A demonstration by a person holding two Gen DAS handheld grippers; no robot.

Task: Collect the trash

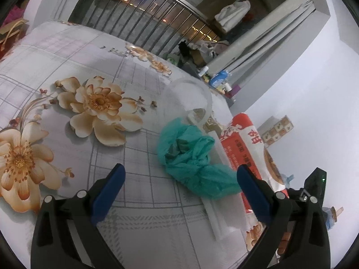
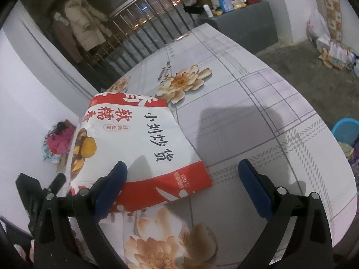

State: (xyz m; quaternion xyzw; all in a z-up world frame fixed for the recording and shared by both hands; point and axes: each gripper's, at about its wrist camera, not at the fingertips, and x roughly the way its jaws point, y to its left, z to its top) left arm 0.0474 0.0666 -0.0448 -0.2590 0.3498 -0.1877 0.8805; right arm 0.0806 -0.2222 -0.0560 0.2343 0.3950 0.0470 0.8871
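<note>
A crumpled teal plastic bag (image 1: 193, 157) lies on the floral tablecloth (image 1: 89, 67), just ahead of my left gripper (image 1: 179, 174), which is open and empty. Behind the bag stands a clear plastic cup (image 1: 188, 98), and a white plastic strip (image 1: 215, 210) runs under the bag. A red and white paper snack bag (image 1: 246, 143) lies to the right at the table edge. In the right wrist view the same snack bag (image 2: 134, 139) lies flat ahead and left of my right gripper (image 2: 181, 172), which is open and empty; its left finger (image 2: 112, 186) overlaps the bag's near edge.
The tablecloth (image 2: 258, 112) stretches ahead and right of the right gripper. A grey counter (image 2: 242, 15) with bottles stands beyond the table's far end. A blue basin (image 2: 345, 132) is on the floor at right. A barred window (image 1: 143, 18) is behind the table.
</note>
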